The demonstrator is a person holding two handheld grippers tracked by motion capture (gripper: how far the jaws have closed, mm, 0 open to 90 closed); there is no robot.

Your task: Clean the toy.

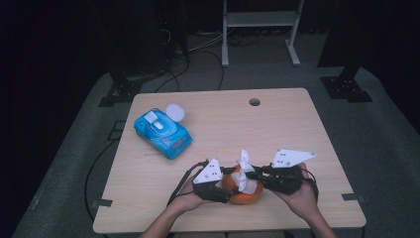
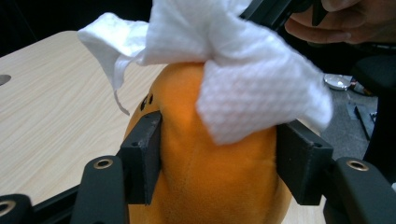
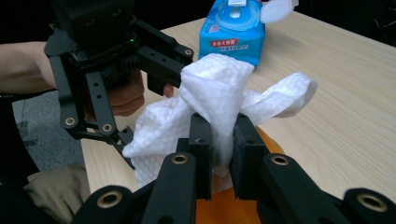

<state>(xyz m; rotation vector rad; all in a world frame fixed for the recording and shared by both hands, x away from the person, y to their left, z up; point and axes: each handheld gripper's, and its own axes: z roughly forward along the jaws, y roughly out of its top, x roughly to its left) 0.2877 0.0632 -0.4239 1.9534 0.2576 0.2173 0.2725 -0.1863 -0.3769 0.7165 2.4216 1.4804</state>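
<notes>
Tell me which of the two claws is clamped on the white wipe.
The right claw: its jaws pinch the white wipe above the orange plush toy. The left claw instead grips the toy's sides.

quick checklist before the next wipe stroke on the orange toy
1. Left gripper holding the orange toy: ok, a pad presses each side.
2. Right gripper pinching the white wipe: ok, jaws shut on a fold.
3. Wipe touching the toy: ok, it drapes over the toy's top in the left gripper view.
4. Toy resting on the table: ok, low near the front edge.
5. Blue wipe pack out of the way: ok, lid open, far to the left.
6. Dirt left on the toy: cannot tell, the wipe covers the top.
</notes>
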